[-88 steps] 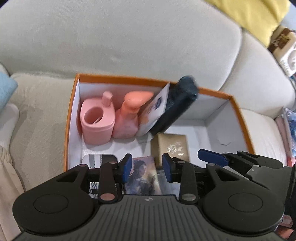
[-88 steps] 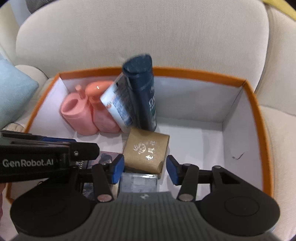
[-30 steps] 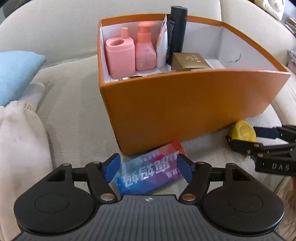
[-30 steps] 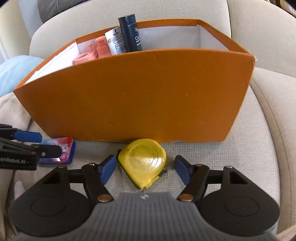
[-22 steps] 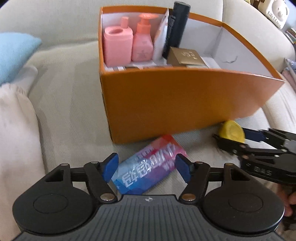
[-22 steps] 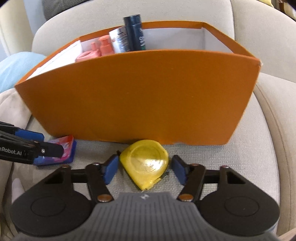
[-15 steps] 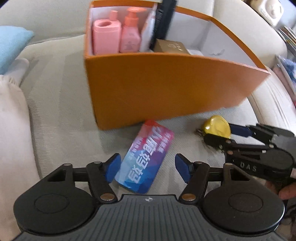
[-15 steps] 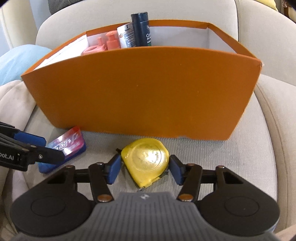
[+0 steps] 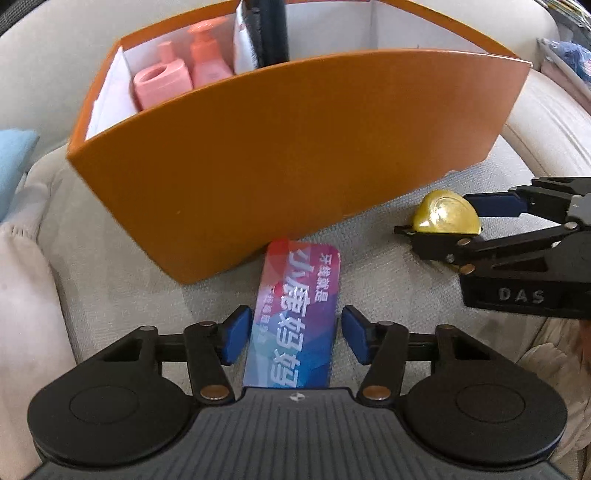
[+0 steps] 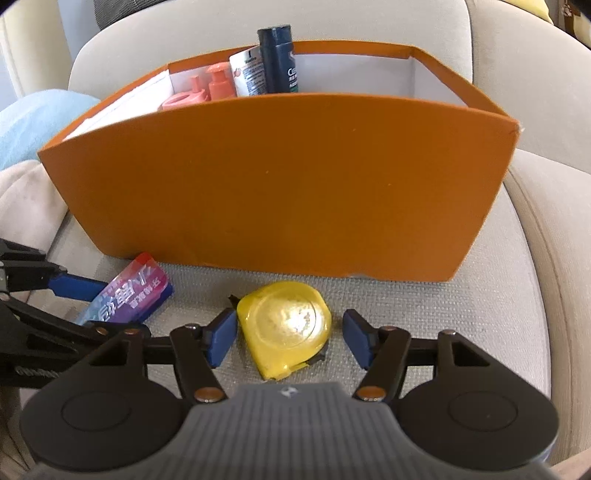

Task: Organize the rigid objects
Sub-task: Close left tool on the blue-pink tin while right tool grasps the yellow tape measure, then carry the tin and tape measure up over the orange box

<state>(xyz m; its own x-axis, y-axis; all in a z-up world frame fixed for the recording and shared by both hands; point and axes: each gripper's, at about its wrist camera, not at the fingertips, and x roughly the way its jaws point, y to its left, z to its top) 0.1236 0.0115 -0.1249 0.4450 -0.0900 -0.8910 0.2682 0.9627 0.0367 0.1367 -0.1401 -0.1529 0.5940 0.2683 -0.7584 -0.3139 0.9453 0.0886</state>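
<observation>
A flat blue, purple and red packet (image 9: 299, 314) lies on the sofa seat in front of the orange box (image 9: 295, 147). My left gripper (image 9: 295, 334) is open with its pads on either side of the packet's near half, small gaps both sides. A yellow tape measure (image 10: 284, 326) lies on the seat to the right. My right gripper (image 10: 290, 341) is open around it, left pad almost touching. The packet (image 10: 129, 295) and the box (image 10: 280, 177) also show in the right wrist view, the tape measure (image 9: 447, 218) in the left.
The box holds pink bottles (image 9: 177, 74), a white tube (image 10: 247, 74) and a dark bottle (image 10: 279, 59). A sofa backrest (image 10: 258, 22) stands behind it. A light blue cushion (image 10: 29, 122) and beige cloth (image 9: 22, 280) lie at the left.
Both grippers came out of the box and down to the seat in front of it. The left one swung to line up along the packet. The right one's fingers narrowed around the tape measure.
</observation>
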